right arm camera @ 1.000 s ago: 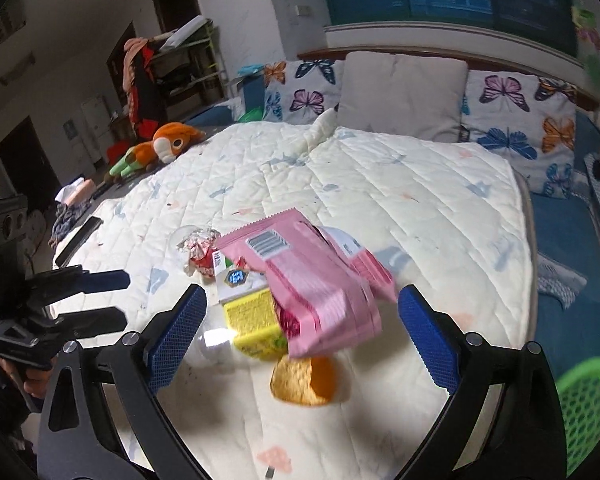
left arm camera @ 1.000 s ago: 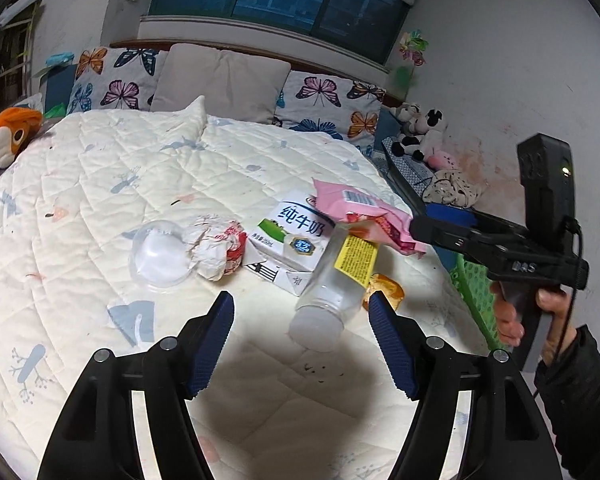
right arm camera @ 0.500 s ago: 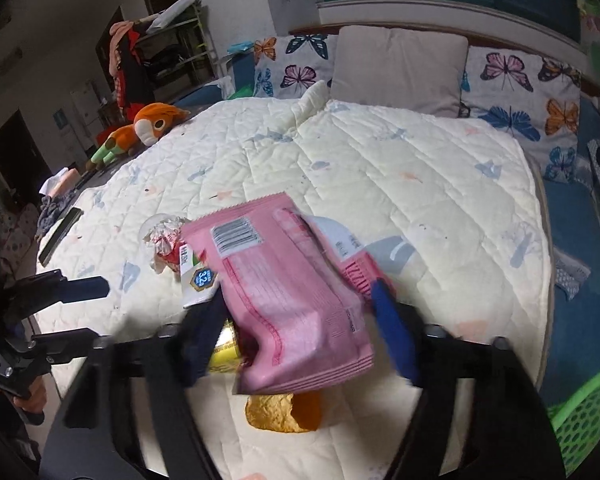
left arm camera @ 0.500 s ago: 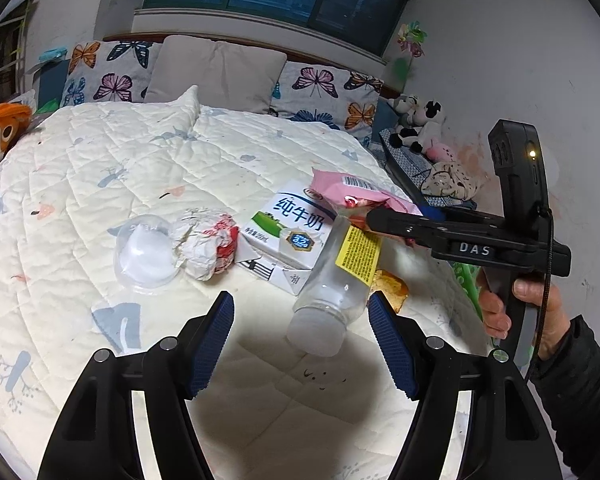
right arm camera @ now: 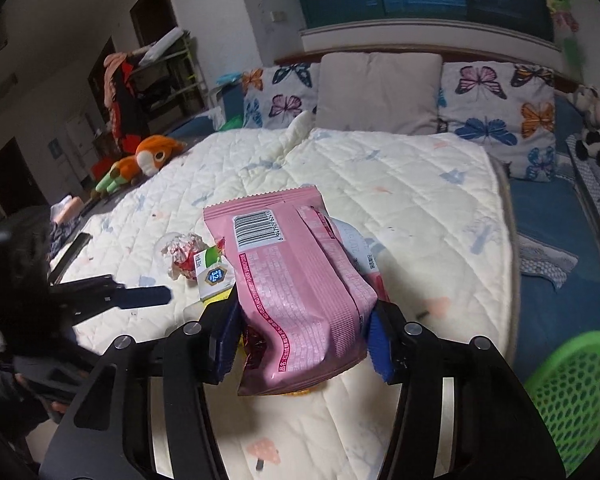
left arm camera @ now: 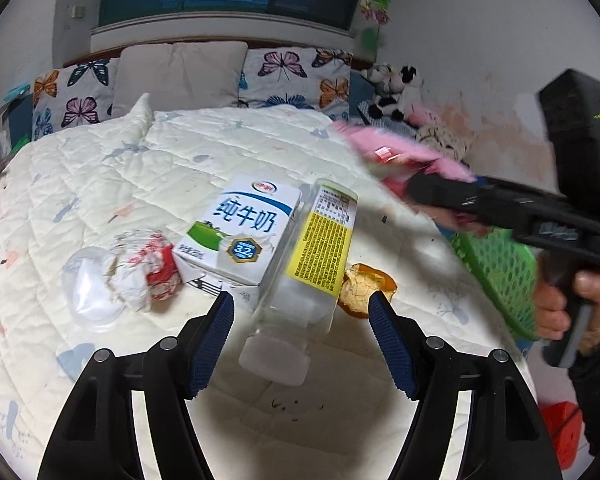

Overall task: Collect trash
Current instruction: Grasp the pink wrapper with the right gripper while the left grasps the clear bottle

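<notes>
My right gripper is shut on a pink snack bag and holds it above the bed; the bag also shows blurred in the left wrist view. My left gripper is open, its fingers either side of the cap end of a clear plastic bottle with a yellow label. Next to the bottle lie a white milk carton, a crumpled red and white wrapper, a clear plastic lid and an orange peel.
A green mesh basket stands on the floor right of the bed, also in the left wrist view. Pillows line the headboard. An orange plush toy lies at the bed's far left edge.
My right gripper has closed on the pink bag and lifted it off the pile toward the right. My left gripper has moved closer to the bottle.
</notes>
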Motion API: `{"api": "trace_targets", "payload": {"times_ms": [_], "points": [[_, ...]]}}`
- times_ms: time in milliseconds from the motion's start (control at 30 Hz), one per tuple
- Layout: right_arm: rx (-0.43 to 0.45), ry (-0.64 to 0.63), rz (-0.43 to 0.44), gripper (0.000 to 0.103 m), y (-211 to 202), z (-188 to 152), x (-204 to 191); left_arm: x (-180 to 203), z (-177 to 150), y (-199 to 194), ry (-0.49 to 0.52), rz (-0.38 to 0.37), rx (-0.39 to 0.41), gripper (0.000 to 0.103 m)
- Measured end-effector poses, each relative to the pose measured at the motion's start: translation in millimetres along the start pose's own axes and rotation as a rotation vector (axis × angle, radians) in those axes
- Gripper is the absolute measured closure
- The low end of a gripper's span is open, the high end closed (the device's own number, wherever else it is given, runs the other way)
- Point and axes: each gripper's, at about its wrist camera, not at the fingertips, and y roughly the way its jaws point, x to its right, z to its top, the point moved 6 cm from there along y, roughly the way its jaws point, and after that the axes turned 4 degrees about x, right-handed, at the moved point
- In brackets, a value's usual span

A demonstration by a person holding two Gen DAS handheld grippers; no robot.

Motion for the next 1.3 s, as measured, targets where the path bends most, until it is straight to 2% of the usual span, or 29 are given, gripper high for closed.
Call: {"api": "trace_targets", "payload": {"times_ms": [333, 400, 467, 633, 767, 1300], "points": [[0.045, 0.049, -0.046, 0.050, -36.8, -10.8, 24.2, 14.1, 2.0, 22.0, 0.055, 0.006, -0.024, 0.036], [0.052, 0.057, -0.052, 0.050, -42.2, -13.2, 28.0, 17.1, 3.0, 22.4, 0.053, -0.013, -0.025, 0.037], [0.056, 0.063, -0.058, 0.050, -46.6, -15.5, 30.5, 20.3, 3.9, 22.1, 0.065, -0.026, -0.025, 0.041], [0.061, 0.074, -0.075, 0.050, -53.7, -20.2, 37.6, 22.7, 9.0, 26.6, 0.098, -0.004, -0.030, 0.052], [0.065, 0.083, -0.084, 0.050, -59.2, -23.9, 41.5, 27.0, 10.4, 26.1, 0.105, -0.027, -0.029, 0.052], [0.083, 0.110, -0.140, 0.050, -82.3, -37.7, 56.4, 36.8, 30.7, 75.5, 0.224, 0.072, -0.118, 0.052]]}}
